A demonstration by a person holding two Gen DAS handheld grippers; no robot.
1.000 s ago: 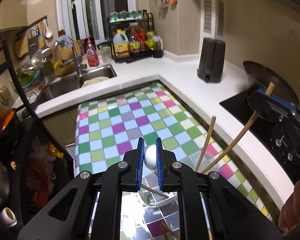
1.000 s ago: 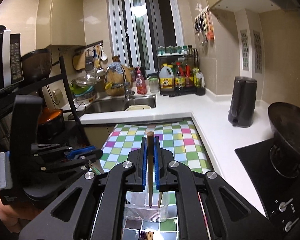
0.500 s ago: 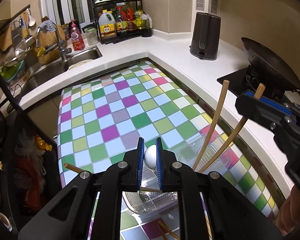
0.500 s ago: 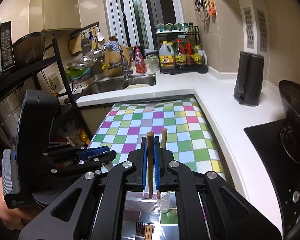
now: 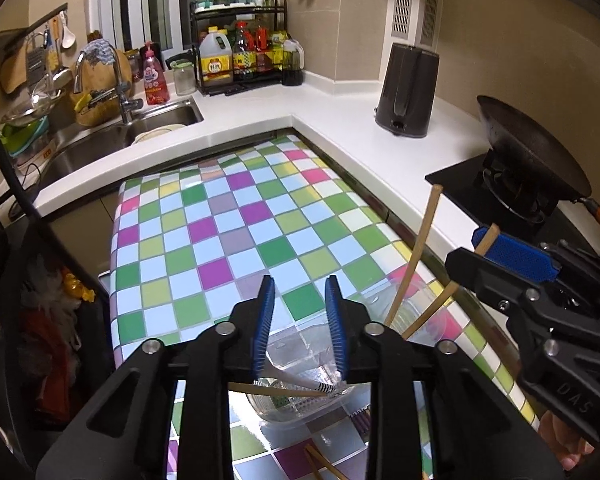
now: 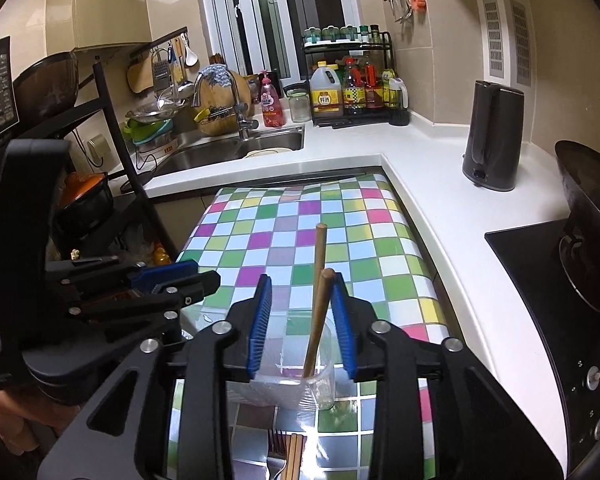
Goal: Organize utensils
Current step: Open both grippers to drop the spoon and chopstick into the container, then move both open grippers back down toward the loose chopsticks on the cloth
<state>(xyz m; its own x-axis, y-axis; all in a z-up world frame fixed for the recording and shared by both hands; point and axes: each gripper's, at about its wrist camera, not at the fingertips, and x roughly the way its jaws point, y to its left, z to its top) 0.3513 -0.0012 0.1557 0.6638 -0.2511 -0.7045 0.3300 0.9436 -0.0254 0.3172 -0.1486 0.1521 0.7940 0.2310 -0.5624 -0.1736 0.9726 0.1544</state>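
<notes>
My left gripper [image 5: 300, 282] hangs over a clear plastic holder [image 5: 300, 346] on the checkered table; its jaws are opening with nothing between them. A white spoon [image 5: 300, 382] and one chopstick [image 5: 276, 390] lie in the holder's low compartment beneath. My right gripper [image 6: 302, 278] is over the holder's round cup [image 6: 324, 380], jaws opening. Two wooden chopsticks [image 6: 320, 264] stand loose in the cup between the blue pads, and the nearer one leans toward the right pad. The right gripper [image 5: 466, 248] also shows at the right edge of the left wrist view.
A fork and more chopsticks [image 6: 286, 458] lie on the table in front of the holder. White counter [image 6: 440, 200] wraps the table's far and right sides, with a dark kettle [image 6: 492, 140], a wok on the stove [image 6: 592, 208] and a sink [image 6: 228, 152]. A black rack [image 6: 112, 128] stands at left.
Both grippers sank toward the holder and their jaws parted. The spoon left the left jaws and lies in the holder. The right jaws let go of the chopstick, which stands in the cup.
</notes>
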